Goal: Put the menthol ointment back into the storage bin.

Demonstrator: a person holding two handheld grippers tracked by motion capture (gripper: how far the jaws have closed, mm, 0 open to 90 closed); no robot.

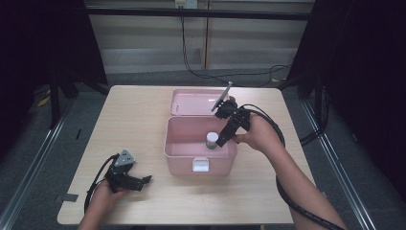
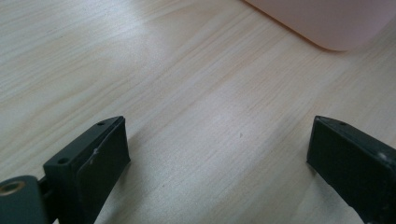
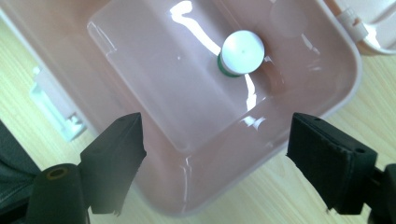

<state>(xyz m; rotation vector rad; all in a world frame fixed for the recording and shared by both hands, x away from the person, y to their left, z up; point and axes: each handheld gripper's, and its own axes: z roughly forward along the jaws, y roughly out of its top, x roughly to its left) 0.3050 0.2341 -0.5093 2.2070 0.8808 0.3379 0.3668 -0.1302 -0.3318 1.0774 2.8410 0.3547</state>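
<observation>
One bottle [image 1: 211, 140], white cap, stands upright inside the pink box [image 1: 178, 149], centre-right of the high view, near the box's right wall. In the right gripper view it sits upper centre [image 3: 242, 52], a green band just under the cap, well apart from the jaws.

R gripper [image 1: 223, 140] hangs over the box's right side, tilted down into it. Jaws wide apart, nothing between the pads; box floor and rim [image 3: 196, 205] show through the gap. Looks like a release: bottle stands free, gripper above it.

L gripper [image 1: 139, 181] rests low on the table [image 1: 134, 115], lower left of the high view, near the box's front-left corner but apart from it. Jaws wide open, bare wood between them [image 2: 215, 140]; pink corner at upper right [image 2: 336, 23]. Prob. parked there to keep clear of the box while the R one works.

Lid [image 1: 191, 101] folded back flat behind the box, so top access is free. Latch [image 1: 200, 165] on front wall, unhooked.

Count: 1 box, 1 lid, 1 bottle, 1 latch, 2 grippers, 1 table.
</observation>
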